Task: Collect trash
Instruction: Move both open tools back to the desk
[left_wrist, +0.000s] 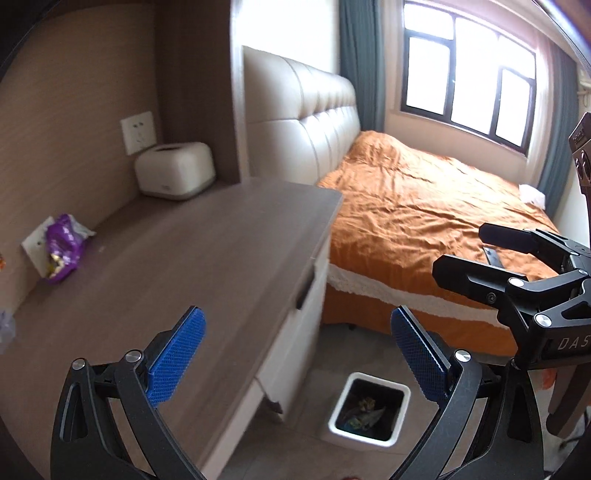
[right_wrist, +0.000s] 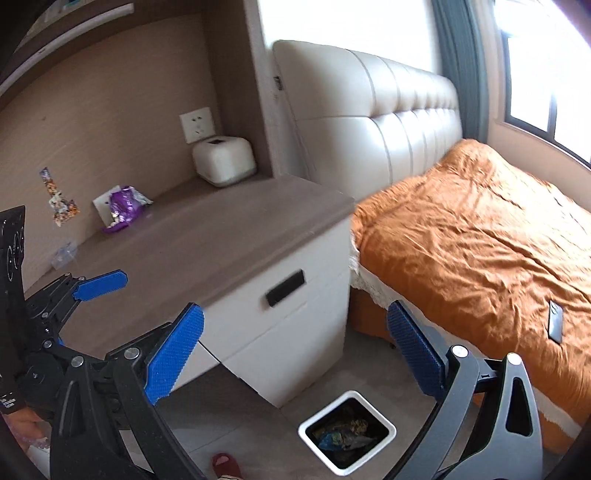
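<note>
A crumpled purple snack wrapper lies at the back left of the wooden desk top; it also shows in the right wrist view. A colourful wrapper strip leans on the back wall, and a clear plastic scrap lies near it. A white square bin with trash inside stands on the floor by the desk, also in the right wrist view. My left gripper is open and empty above the desk edge. My right gripper is open and empty above the bin.
A white tissue box sits at the desk's back corner under a wall socket. A bed with an orange cover fills the right side, with a phone on it. A red slipper lies on the floor.
</note>
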